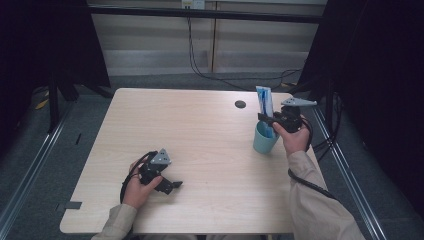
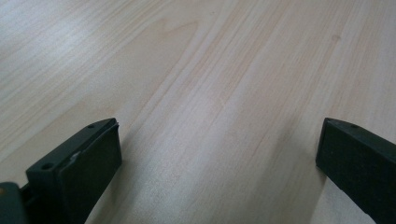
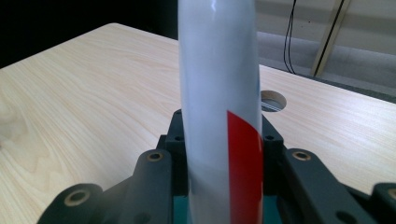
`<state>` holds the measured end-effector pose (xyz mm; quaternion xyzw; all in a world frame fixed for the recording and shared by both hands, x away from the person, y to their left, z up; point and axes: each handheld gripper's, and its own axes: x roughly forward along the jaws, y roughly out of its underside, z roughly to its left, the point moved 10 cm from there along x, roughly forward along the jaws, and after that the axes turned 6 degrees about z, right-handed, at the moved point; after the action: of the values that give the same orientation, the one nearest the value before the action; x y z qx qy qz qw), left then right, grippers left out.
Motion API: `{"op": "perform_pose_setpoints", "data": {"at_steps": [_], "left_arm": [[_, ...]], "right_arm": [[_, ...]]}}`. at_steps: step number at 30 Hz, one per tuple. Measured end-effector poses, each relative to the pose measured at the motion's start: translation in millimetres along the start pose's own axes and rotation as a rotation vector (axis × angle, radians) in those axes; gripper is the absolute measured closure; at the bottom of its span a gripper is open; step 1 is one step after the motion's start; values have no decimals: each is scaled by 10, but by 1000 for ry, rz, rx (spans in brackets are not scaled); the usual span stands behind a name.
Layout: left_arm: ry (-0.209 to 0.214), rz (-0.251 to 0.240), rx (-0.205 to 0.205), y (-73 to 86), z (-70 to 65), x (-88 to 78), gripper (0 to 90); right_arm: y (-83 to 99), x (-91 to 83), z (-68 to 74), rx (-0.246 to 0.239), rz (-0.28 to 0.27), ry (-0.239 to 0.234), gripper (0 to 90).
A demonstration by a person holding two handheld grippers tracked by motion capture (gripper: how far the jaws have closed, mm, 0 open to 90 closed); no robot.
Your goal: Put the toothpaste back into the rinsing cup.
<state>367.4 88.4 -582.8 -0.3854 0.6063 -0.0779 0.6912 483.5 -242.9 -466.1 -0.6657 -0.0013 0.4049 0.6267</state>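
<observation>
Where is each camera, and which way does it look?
High view: above the table, looking down; both hands and sleeves show, right tool holding a tube in a cup.
Left gripper view: on the left tool, facing bare tabletop between its open jaws.
Right gripper view: on the right tool, facing the tube up close.
Shared: high and right gripper views both show the tube and the table's hole.

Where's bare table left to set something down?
Most of the table is bare: the whole middle and far-left stretch, between the left gripper near the front edge and the teal cup. Crowded only at the right edge, where the right gripper holds the tube in the cup, beside the cable hole.
</observation>
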Motion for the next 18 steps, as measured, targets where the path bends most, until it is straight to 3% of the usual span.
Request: {"op": "perform_pose_setpoints", "data": {"at_steps": [14,18], "left_arm": [[-1,1,1,1,1,0,0],[0,1,1,1,1,0,0]], "right_arm": [[153,26,-27,-36,61,25,636],[143,-23,-40,-26,47,21,636]]}}
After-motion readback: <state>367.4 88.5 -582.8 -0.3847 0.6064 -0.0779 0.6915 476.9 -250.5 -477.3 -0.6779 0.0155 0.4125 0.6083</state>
